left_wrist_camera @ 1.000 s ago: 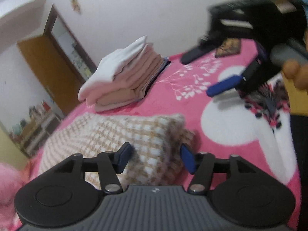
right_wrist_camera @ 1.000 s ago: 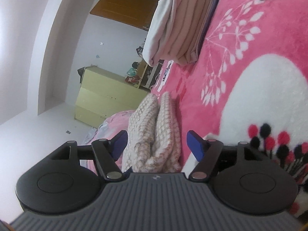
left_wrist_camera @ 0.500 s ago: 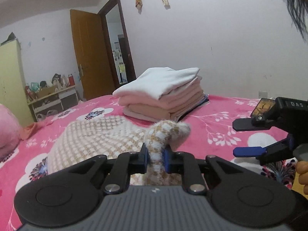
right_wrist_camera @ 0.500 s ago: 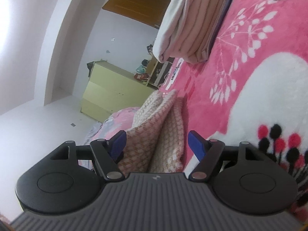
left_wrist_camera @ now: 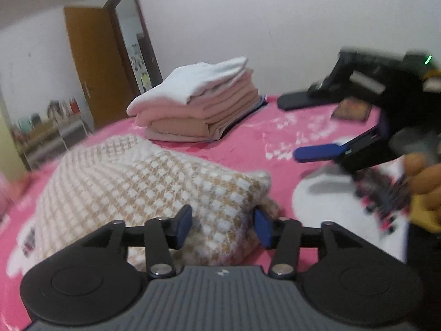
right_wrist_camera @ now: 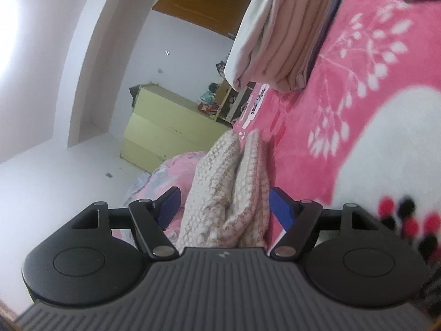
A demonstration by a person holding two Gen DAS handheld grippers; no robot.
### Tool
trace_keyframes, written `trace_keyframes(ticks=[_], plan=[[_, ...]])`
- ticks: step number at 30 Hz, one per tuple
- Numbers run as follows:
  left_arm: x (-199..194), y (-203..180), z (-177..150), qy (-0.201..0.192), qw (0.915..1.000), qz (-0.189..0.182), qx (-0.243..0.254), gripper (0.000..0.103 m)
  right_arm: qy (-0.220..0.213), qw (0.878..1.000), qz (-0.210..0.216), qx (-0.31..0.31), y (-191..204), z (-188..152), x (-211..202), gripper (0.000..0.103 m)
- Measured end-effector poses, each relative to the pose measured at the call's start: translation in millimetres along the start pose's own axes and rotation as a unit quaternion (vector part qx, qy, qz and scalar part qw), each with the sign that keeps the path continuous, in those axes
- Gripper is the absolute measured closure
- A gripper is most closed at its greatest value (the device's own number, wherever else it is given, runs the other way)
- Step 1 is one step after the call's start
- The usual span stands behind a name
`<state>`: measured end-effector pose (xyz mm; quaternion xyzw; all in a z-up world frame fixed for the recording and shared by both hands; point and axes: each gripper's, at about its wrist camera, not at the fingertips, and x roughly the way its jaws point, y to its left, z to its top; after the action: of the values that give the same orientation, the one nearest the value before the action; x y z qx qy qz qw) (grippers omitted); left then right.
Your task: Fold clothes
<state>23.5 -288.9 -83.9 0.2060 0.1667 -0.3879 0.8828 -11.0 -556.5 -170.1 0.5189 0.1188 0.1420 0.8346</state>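
Knit point(left_wrist_camera: 143, 182): cream/tan checked, fuzzy, folded in a thick bundle on the pink blanket, filling the 9-to-6 o'clock part of the left wrist view. Near corner at 6 o'clock. Right wrist view: knit point(right_wrist_camera: 234, 193) shows edge-on as two doubled layers at 6 o'clock. Stack point(left_wrist_camera: 198, 102): folded clothes, white on top, peach below, dark edge at bottom, neat, at 12 o'clock behind the knit, apart from it.

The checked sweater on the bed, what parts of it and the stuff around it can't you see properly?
- Checked sweater: near edge hidden behind the left gripper, whose jaws are opening, left wrist view.
- Right gripper: blurred, left wrist view.
- Folded pile: top cut off by the edge, right wrist view.
- Shelf items: too small, blurred.
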Motion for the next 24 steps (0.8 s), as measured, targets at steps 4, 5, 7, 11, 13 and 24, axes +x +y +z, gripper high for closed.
trace_keyframes(ticks=[4, 5, 7, 11, 13, 24], plan=[[-42.3, 28.3, 0.2, -0.039, 0.9977, 0.02, -0.052, 0.039, 0.027, 1.0, 0.004, -0.006, 8.0, 23.2, 24.3, 0.026], [-52.3, 37.2, -0.4, -0.05, 0.9959, 0.03, -0.069, 0.034, 0.039, 0.999, 0.005, -0.006, 9.7, 30.9, 35.3, 0.024], [-67.0, 54.3, -3.7, -0.064, 0.9915, 0.061, -0.096, 0.027, 0.062, 0.998, 0.002, -0.012, 12.8, 45.3, 59.2, 0.021], [-73.7, 93.9, -16.5, -0.057, 0.9781, 0.126, -0.156, 0.017, 0.107, 0.994, -0.02, -0.019, 15.0, 71.4, 117.4, 0.017], [-68.4, 117.6, -24.7, -0.041, 0.9679, 0.138, -0.206, 0.017, 0.137, 0.99, -0.039, -0.011, 8.0, 81.8, 154.7, 0.017], [-18.1, 184.9, -58.2, -0.003, 0.9232, 0.069, -0.378, 0.019, 0.183, 0.982, -0.048, -0.007, 19.4, 94.9, 237.3, 0.017]])
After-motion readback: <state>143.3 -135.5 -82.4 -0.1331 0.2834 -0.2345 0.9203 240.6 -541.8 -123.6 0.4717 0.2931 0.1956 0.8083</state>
